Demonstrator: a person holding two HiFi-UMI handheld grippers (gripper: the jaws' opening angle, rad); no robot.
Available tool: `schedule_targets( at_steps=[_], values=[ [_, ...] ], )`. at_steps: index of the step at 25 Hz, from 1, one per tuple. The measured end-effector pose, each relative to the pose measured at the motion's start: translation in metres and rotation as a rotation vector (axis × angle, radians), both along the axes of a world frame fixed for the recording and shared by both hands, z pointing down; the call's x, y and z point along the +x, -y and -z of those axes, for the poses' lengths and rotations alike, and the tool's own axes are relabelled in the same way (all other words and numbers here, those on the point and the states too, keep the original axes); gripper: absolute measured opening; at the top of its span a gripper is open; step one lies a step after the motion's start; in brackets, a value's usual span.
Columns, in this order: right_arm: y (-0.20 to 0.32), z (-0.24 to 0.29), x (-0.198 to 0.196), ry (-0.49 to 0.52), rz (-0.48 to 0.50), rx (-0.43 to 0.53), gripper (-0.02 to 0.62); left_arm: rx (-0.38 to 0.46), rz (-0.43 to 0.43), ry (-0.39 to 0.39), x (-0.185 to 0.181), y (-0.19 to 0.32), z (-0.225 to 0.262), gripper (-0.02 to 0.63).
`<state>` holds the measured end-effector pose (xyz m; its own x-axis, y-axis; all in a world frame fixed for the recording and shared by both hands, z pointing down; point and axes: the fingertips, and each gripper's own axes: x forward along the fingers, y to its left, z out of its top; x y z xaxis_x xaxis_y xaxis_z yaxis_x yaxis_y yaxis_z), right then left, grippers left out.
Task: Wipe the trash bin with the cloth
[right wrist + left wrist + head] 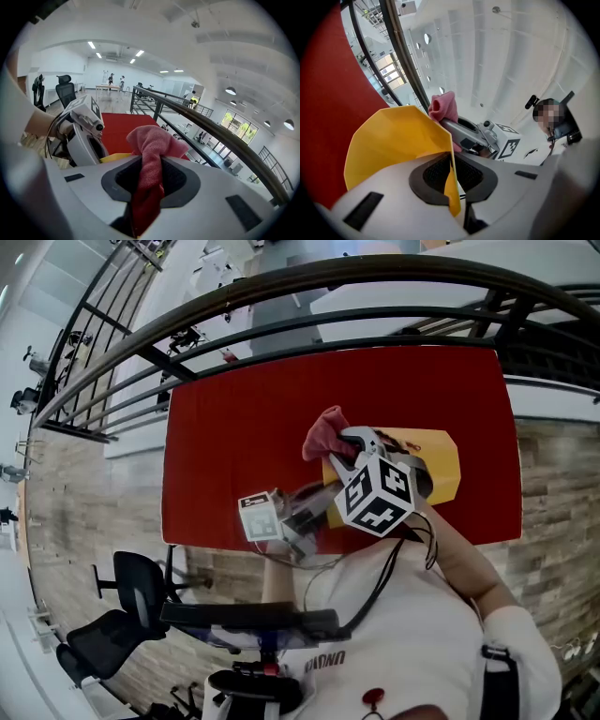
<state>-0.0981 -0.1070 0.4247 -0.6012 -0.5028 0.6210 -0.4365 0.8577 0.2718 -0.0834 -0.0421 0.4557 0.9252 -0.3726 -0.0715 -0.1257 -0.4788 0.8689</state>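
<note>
The left gripper point(452, 176) has its jaws closed on the thin wall of the yellow plastic trash bin point(393, 136), which is over the red table top point(234, 427). The right gripper point(151, 176) clamps the bunched pink cloth point(152, 140), just beside the bin's rim. The wiping seems only about to begin; the bin's surfaces are left to do.

Bright, even light fills the hall, from ceiling strips point(93, 47) and tall windows point(236, 123); shadows are faint. Fisheye lenses bow the railing point(309, 282) and blacken the corners of both gripper views. The cloth point(154, 140) is crisp, the foreground beneath it soft.
</note>
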Motion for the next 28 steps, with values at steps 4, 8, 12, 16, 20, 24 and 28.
schedule_targets(
  at_steps=[4,8,12,16,20,24,28],
  values=[
    [-0.001,-0.009,-0.003,-0.026,0.005,-0.006,0.1,-0.007,0.006,-0.021,-0.002,-0.001,-0.004,0.018],
    [0.001,-0.01,0.004,-0.015,-0.009,-0.019,0.1,-0.003,-0.004,-0.035,0.0,-0.002,-0.003,0.018],
    [0.003,-0.016,0.018,-0.03,-0.043,-0.014,0.1,-0.001,-0.01,-0.038,-0.002,-0.004,-0.005,0.018],
    [0.006,-0.02,0.041,-0.042,-0.093,-0.011,0.1,0.0,-0.012,-0.04,-0.001,-0.004,-0.003,0.018],
    [0.01,-0.028,0.07,-0.064,-0.159,-0.012,0.1,0.003,-0.01,-0.041,-0.002,-0.005,-0.005,0.018],
    [0.016,-0.035,0.109,-0.076,-0.249,-0.015,0.1,0.004,-0.009,-0.041,-0.003,-0.004,-0.003,0.018],
    [0.019,-0.042,0.148,-0.095,-0.338,-0.021,0.1,0.003,-0.012,-0.04,-0.003,-0.004,-0.004,0.018]
  ],
)
